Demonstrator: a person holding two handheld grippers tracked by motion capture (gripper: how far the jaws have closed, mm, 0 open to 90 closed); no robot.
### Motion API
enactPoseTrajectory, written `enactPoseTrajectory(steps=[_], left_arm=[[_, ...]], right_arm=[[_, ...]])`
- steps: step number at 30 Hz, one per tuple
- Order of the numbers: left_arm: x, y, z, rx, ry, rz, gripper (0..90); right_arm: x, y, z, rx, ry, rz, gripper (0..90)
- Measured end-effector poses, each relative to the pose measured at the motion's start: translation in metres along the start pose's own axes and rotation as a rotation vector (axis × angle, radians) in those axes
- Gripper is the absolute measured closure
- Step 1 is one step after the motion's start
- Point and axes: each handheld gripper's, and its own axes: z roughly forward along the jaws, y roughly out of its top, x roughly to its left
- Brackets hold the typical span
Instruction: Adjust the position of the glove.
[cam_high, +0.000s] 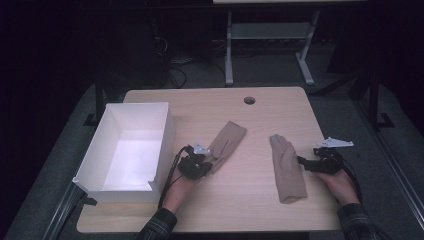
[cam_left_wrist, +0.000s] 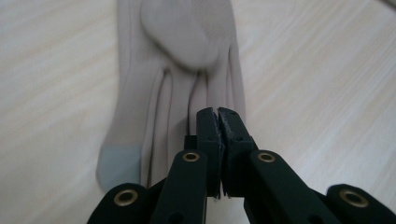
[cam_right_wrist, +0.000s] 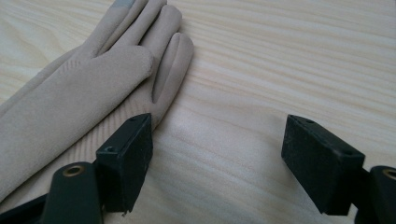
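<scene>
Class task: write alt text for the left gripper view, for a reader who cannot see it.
The left gripper has its two black jaws closed on the fingertips of a beige glove lying flat on a light wooden table. One fingertip has a grey patch.

Box (cam_high: 131, 150) at table's (cam_high: 250, 215) left, left glove (cam_high: 226, 144) right of it, right glove (cam_high: 287, 167) farther right
</scene>
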Motion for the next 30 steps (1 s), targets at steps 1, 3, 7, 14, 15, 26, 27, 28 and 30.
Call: enactPoseTrajectory(steps=[1,3,7,14,15,26,27,28,30], left_arm=[[0.000,0.010,0.004,-0.007,0.000,0.011,88.8],[0.001,0.015,0.006,-0.018,-0.002,0.018,89.2],[0.002,0.036,0.018,-0.041,-0.008,0.036,89.3],[0.010,0.061,0.048,-0.042,-0.008,0.032,89.2],[0.011,0.062,0.052,-0.043,-0.011,0.026,89.2],[0.009,0.066,0.079,-0.011,-0.044,0.005,89.5],[0.009,0.066,0.079,-0.011,-0.044,0.005,89.5],[0.007,0.065,0.077,0.001,-0.057,0.016,89.5],[0.006,0.064,0.076,0.010,-0.064,0.030,89.5]], right_arm=[[0.000,0.000,0.000,0.000,0.000,0.000,24.6],[0.000,0.000,0.000,0.000,0.000,0.000,24.6],[0.000,0.000,0.000,0.000,0.000,0.000,24.6],[0.000,0.000,0.000,0.000,0.000,0.001,24.6],[0.000,0.000,0.000,0.000,0.000,0.001,24.6],[0.000,0.000,0.000,0.001,0.001,0.002,24.6],[0.000,0.000,0.000,0.000,0.000,0.001,24.6],[0.000,0.000,0.000,0.001,0.000,0.002,24.6],[0.000,0.000,0.000,0.001,0.000,0.002,24.6]])
